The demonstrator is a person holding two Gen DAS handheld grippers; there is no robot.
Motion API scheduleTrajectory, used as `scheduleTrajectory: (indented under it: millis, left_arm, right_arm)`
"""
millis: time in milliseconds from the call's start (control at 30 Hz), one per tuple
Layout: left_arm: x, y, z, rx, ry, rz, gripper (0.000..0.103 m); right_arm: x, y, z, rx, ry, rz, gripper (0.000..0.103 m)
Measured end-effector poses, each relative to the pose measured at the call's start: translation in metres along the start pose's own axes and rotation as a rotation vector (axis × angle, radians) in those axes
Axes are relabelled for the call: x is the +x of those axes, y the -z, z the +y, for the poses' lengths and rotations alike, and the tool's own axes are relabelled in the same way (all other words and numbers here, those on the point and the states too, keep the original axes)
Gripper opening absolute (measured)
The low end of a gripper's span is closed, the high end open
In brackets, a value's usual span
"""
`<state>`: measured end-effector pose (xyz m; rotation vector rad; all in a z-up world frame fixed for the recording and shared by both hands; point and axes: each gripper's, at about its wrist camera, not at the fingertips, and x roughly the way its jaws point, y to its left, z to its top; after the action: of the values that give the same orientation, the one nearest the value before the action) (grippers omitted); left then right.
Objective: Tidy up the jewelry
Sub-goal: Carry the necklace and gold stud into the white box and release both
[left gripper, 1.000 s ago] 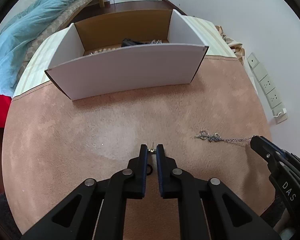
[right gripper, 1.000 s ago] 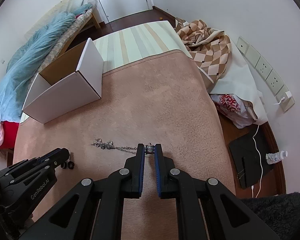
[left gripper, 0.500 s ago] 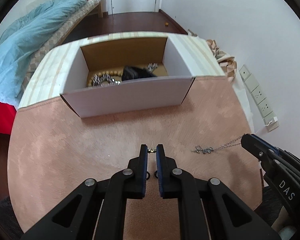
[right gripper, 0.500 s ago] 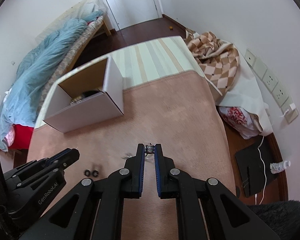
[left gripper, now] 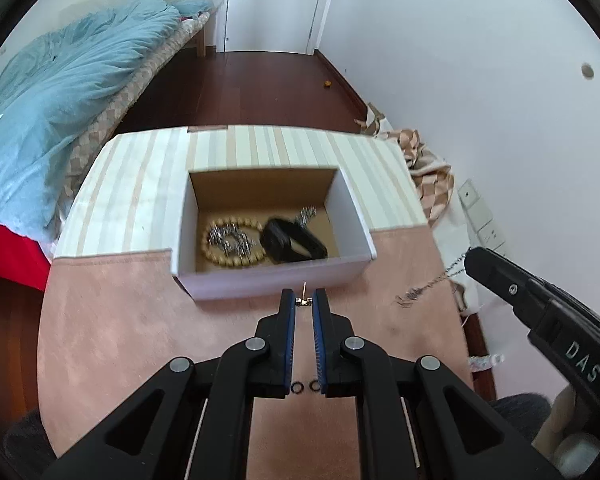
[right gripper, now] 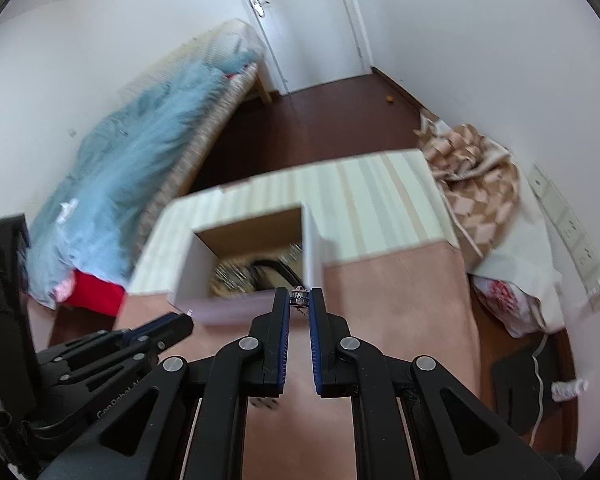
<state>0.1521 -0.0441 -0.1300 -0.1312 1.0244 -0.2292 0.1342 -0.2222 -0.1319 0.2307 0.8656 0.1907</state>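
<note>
A small gold earring (left gripper: 303, 300) is pinched between the closed fingers of the left gripper (left gripper: 304, 302), held in the air just short of the near wall of an open white cardboard box (left gripper: 276, 280). To the right, the right gripper (left gripper: 474, 258) grips one end of a silver chain necklace (left gripper: 428, 286), which hangs down from it with its lower end trailing near the pink table (left gripper: 120, 340) cover.

Inside the box lie a beaded bracelet (left gripper: 236, 258), some silver jewelry (left gripper: 232, 242) within its ring, a black band (left gripper: 292, 242) and a small silver piece (left gripper: 307, 213) at the far side.

The step in hand appears to be carrying both pieces to the box. The next move likely calls for bringing each gripper past the near wall and over the open top, then opening the fingers so the pieces drop inside. The trailing chain may need lifting to clear the wall.

The left wrist view alone shows the box contents sharply, the hanging chain, and two small black rings (left gripper: 305, 387) lying on the table between its fingers. The right wrist view, blurred, shows what the other cannot: the silver clasp end (right gripper: 299, 297) of the necklace gripped between the tips of the right gripper (right gripper: 299, 298), and the left gripper (right gripper: 176, 322) low at the near left, close to the box (right gripper: 240, 304).
</note>
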Motion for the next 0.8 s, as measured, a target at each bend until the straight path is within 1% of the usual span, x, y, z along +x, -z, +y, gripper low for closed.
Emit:
scheduleTrajectory:
  millis: [67, 233, 367, 533, 667, 800]
  left_arm:
    - [-0.005, -0.013, 0.007, -0.005, 0.000, -0.007, 0.006]
    - [-0.005, -0.047, 0.029, -0.019, -0.013, -0.014, 0.006]
    - [0.006, -0.069, 0.045, -0.029, -0.033, -0.007, 0.006]
    - [0.036, -0.087, 0.062, -0.053, -0.017, 0.064, 0.006]
    - [0.061, -0.095, 0.069, -0.052, -0.024, 0.110, 0.006]
    - [0.085, -0.104, 0.074, -0.069, -0.047, 0.161, 0.008]
  right_arm:
    - [0.001, -0.018, 0.006, 0.006, -0.038, -0.010, 0.010]
    - [0.018, -0.059, 0.024, -0.008, -0.094, -0.012, 0.010]
    - [0.046, -0.084, 0.034, -0.035, -0.100, 0.026, 0.010]
    - [0.094, -0.100, 0.036, -0.057, -0.064, 0.112, 0.010]
    - [0.130, -0.103, 0.038, -0.086, -0.023, 0.177, 0.010]
    - [0.155, -0.103, 0.037, -0.112, 0.012, 0.222, 0.010]
